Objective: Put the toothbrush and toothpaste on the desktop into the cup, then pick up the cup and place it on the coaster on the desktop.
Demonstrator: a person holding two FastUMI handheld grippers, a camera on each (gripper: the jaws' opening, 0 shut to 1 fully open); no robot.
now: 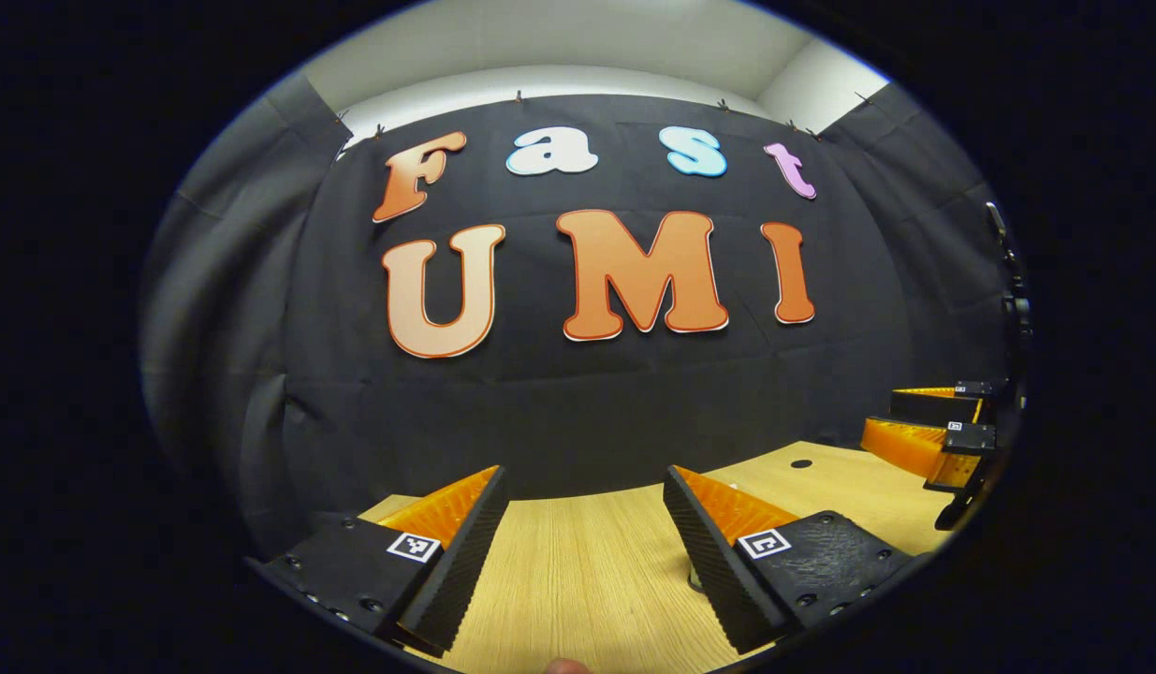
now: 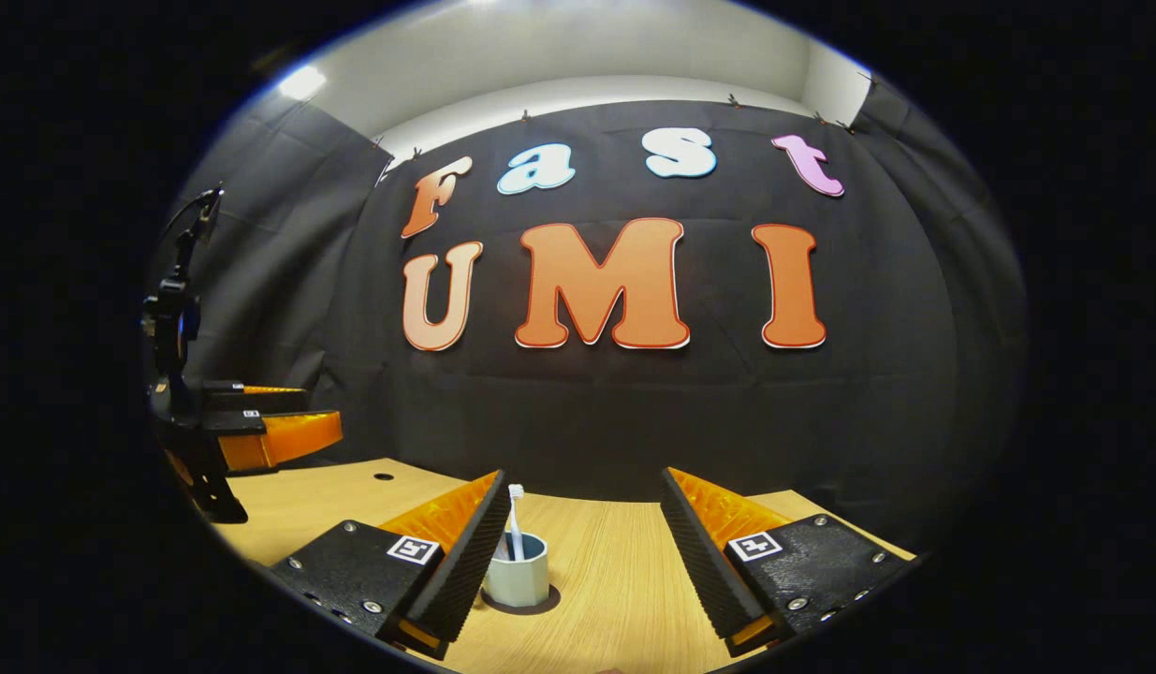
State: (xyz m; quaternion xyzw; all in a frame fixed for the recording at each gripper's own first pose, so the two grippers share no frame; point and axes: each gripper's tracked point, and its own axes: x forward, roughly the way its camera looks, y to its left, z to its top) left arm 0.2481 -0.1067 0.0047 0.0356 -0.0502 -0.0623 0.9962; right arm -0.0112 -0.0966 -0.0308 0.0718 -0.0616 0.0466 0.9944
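Right gripper view puts the pale wood-grain table beneath me, smooth and flat, its far edge meeting the black cloth wall. My right jaws stand wide with nothing between them, their inner faces ribbed, and bare table runs on ahead of them. At the left table edge my left jaws hover above the wood, beside a small dark hole in the top. In the left gripper view those left jaws also gape wide, holding nothing. A round, smooth-walled cup sits on a dark flat coaster, just beside my right jaws' left finger. A thin toothbrush stands upright in it.
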